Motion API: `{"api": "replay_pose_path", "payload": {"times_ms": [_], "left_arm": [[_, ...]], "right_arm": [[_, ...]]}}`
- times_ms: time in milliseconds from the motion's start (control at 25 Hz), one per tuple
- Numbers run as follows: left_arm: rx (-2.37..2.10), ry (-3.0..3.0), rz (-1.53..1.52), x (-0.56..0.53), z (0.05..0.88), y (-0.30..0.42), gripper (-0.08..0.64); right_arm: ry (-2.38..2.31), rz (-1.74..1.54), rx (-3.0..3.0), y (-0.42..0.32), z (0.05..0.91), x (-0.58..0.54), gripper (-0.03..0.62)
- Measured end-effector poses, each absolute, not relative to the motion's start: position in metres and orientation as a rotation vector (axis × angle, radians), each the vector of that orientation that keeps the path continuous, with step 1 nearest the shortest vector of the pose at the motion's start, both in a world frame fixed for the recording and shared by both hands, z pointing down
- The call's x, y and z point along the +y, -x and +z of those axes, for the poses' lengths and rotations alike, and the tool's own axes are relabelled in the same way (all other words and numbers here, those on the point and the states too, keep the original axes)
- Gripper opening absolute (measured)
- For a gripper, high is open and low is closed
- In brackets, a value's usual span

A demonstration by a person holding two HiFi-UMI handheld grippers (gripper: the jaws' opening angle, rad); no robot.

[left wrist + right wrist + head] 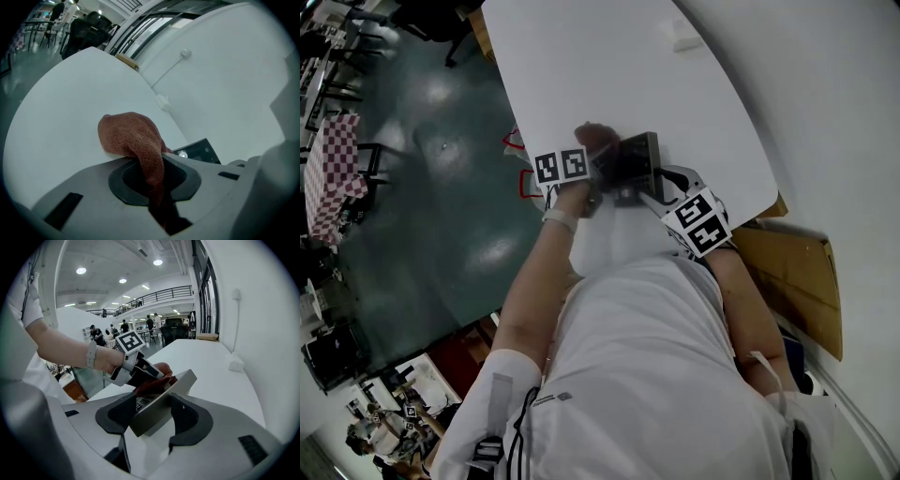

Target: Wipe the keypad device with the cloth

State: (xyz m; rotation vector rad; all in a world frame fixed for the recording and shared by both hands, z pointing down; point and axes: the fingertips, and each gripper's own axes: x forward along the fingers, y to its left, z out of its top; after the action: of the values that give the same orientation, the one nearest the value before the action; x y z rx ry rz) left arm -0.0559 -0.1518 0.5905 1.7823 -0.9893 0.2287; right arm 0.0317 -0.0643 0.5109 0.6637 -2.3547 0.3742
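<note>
In the head view, the left tongs [592, 178] and right tongs [654, 195] meet at the dark keypad device [635, 159] over the near edge of the white desk [581, 56]. The left gripper view shows those jaws closed on a reddish-brown cloth [136, 140] that bunches above them, the device's corner just beyond. The right gripper view shows its jaws clamped on the tilted device, the cloth touching its keypad face.

Open lab hall, mezzanine rail [154, 295], ppl [124, 327]

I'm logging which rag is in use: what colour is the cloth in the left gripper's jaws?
The cloth is reddish brown, clearest in the left gripper view.
</note>
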Motion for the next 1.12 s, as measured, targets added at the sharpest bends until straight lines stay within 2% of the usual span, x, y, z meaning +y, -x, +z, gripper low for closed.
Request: {"api": "replay_pose_path", "payload": {"times_ms": [1120], "left_arm": [[-0.940,-1.873,0.502,-0.063,0.593,0.045,0.051]], "right_arm": [[-0.729,0.380,-2.353,-0.033,0.512,-0.065,0.244]]}}
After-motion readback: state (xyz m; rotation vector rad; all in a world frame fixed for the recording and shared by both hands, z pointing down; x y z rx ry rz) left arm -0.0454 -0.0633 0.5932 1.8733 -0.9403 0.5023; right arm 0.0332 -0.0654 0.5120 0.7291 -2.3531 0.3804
